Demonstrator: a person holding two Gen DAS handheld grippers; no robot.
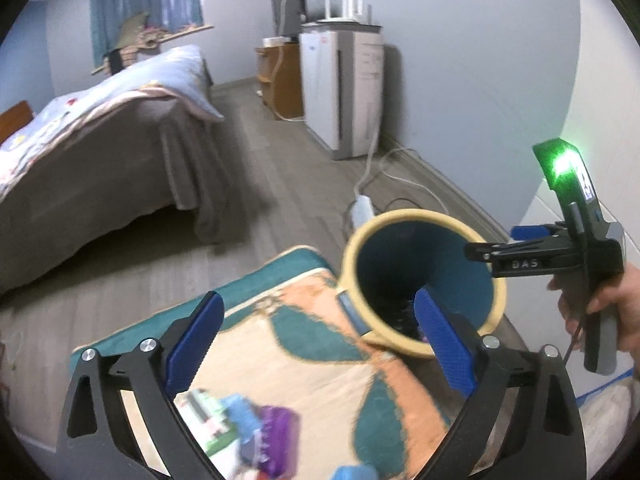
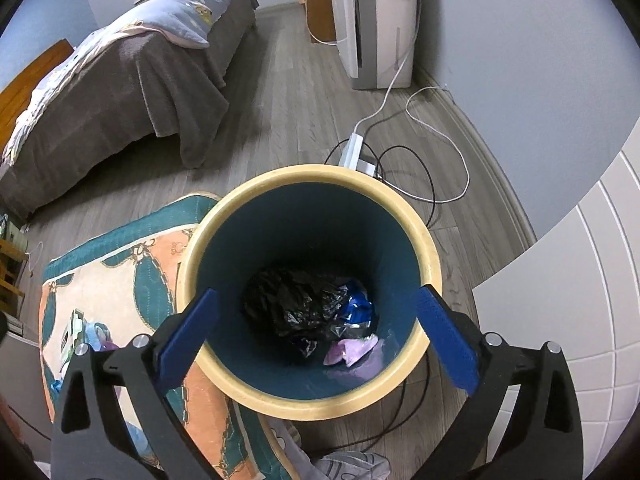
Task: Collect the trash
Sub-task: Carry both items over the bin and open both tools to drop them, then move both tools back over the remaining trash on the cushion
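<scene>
A bed (image 1: pixel 104 128) with a grey cover stands on the grey plank floor (image 1: pixel 280 168). Behind it, blue curtains (image 1: pixel 144 4) hang on pale blue walls (image 1: pixel 460 60). Across the floor from the bed stands a white appliance (image 1: pixel 340 88), beside a wooden cabinet (image 1: pixel 280 76).

My spread right gripper (image 2: pixel 316 332) hangs over the round cream-rimmed teal bin (image 2: pixel 308 184); its mouth gapes unobstructed at twelve o'clock.

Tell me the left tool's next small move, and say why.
Probably lower the open, empty left tool toward the blurred purple and blue wrappers on the patterned rug and close on one. The teal bin with the cream rim already holds trash, and the right tool hangs open over it.
</scene>
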